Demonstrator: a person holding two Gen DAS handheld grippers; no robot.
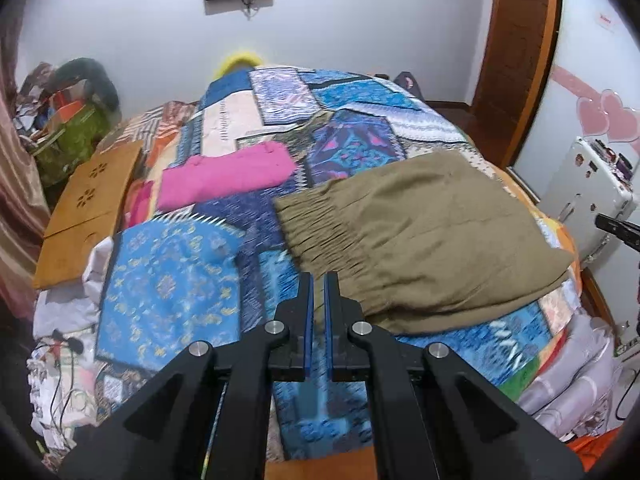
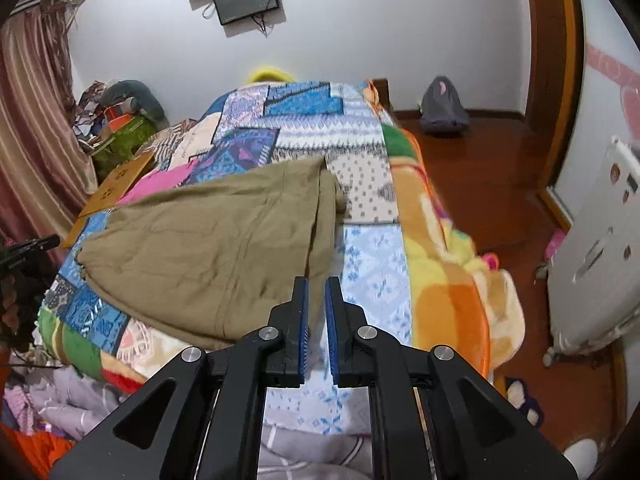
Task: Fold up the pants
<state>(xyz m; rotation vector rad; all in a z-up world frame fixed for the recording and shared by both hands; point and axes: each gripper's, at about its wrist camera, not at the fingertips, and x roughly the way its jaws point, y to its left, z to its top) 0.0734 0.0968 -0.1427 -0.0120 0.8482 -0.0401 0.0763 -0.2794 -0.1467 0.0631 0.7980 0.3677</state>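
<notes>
Olive-brown pants (image 1: 420, 240) lie folded over on a patchwork bedspread (image 1: 172, 288), elastic waistband toward the left. In the right wrist view the pants (image 2: 208, 248) spread across the bed's near half. My left gripper (image 1: 318, 280) hovers just before the waistband's near corner, jaws a narrow gap apart and empty. My right gripper (image 2: 316, 284) hovers at the pants' right near edge, jaws a narrow gap apart, holding nothing. The right gripper's tip shows at the left wrist view's right edge (image 1: 616, 230).
A folded pink garment (image 1: 228, 176) lies farther back on the bed. A wooden lap tray (image 1: 88, 208) sits at the bed's left. A white fridge (image 2: 592, 264) and wooden floor (image 2: 480, 160) are to the right. Clutter piles lie at the back left.
</notes>
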